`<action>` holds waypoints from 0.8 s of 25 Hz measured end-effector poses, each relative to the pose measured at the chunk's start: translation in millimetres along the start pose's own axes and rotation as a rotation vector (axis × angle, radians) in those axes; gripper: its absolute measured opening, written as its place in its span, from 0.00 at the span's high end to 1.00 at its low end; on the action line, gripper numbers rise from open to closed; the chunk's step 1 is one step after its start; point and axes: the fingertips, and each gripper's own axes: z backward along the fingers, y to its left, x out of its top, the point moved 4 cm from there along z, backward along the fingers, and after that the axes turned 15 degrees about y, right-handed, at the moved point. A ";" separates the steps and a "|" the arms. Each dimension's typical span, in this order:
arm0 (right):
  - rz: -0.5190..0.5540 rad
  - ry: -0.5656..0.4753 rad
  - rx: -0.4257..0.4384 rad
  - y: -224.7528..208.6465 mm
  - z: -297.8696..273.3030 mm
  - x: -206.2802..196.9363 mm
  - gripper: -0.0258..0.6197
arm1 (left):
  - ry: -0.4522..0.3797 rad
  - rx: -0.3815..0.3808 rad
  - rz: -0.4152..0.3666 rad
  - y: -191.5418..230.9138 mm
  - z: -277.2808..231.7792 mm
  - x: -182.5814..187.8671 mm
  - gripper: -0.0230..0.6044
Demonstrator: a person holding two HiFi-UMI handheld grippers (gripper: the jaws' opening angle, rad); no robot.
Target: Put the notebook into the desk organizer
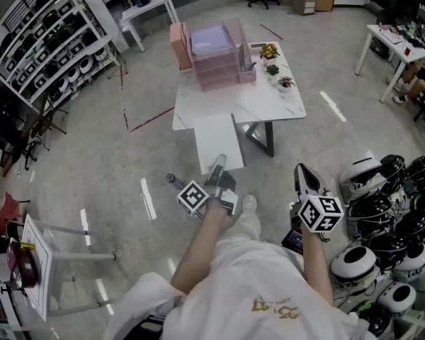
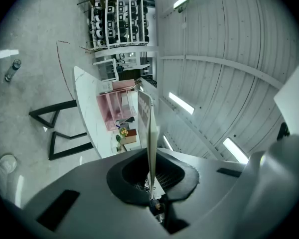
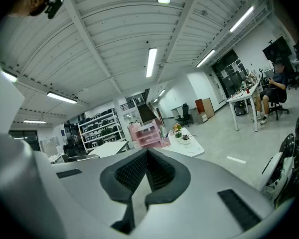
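Note:
A thin white notebook [image 1: 218, 142] sticks out flat in front of my left gripper [image 1: 218, 167], which is shut on its near edge. In the left gripper view the notebook [image 2: 150, 128] runs edge-on between the pads of the left gripper [image 2: 150, 156]. The pink desk organizer [image 1: 216, 61] stands at the far side of the white table [image 1: 269, 103], well ahead of the notebook; it also shows as the pink organizer [image 2: 114, 108] and the pink organizer [image 3: 148, 135]. My right gripper [image 1: 308, 179] hangs beside my right leg, away from the table. The right gripper [image 3: 147, 156] is shut with nothing between its pads.
Three small potted plants [image 1: 273, 68] line the table's right side next to the organizer. White-and-black helmets [image 1: 389, 211] are heaped on the floor at the right. A bottle [image 1: 171, 180] lies on the floor by my feet. A shelf rack [image 1: 42, 41] stands at the left.

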 end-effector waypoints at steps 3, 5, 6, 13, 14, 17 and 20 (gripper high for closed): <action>0.002 0.007 -0.002 -3.0 -3.3 -1.7 0.94 | -0.023 0.001 0.019 5.0 3.4 4.6 0.92; -0.004 0.014 -0.009 -6.8 -6.4 -2.2 0.94 | -0.033 -0.017 0.041 1.6 2.7 4.9 0.92; -0.010 0.018 -0.010 -8.3 -8.9 -1.9 0.94 | -0.037 -0.023 0.054 -0.4 1.8 5.2 0.92; -0.041 0.047 0.015 -14.4 -43.6 1.7 0.94 | -0.041 -0.011 0.061 14.4 -13.1 22.8 0.92; -0.047 0.048 0.011 -17.4 -50.6 3.9 0.94 | -0.036 -0.018 0.067 15.4 -18.6 26.1 0.92; -0.055 0.061 0.002 -26.3 -78.3 10.1 0.94 | -0.019 -0.005 0.067 28.4 -37.0 40.9 0.92; -0.053 0.090 -0.004 -34.0 -115.4 18.0 0.94 | -0.016 0.011 0.083 50.5 -61.1 65.3 0.92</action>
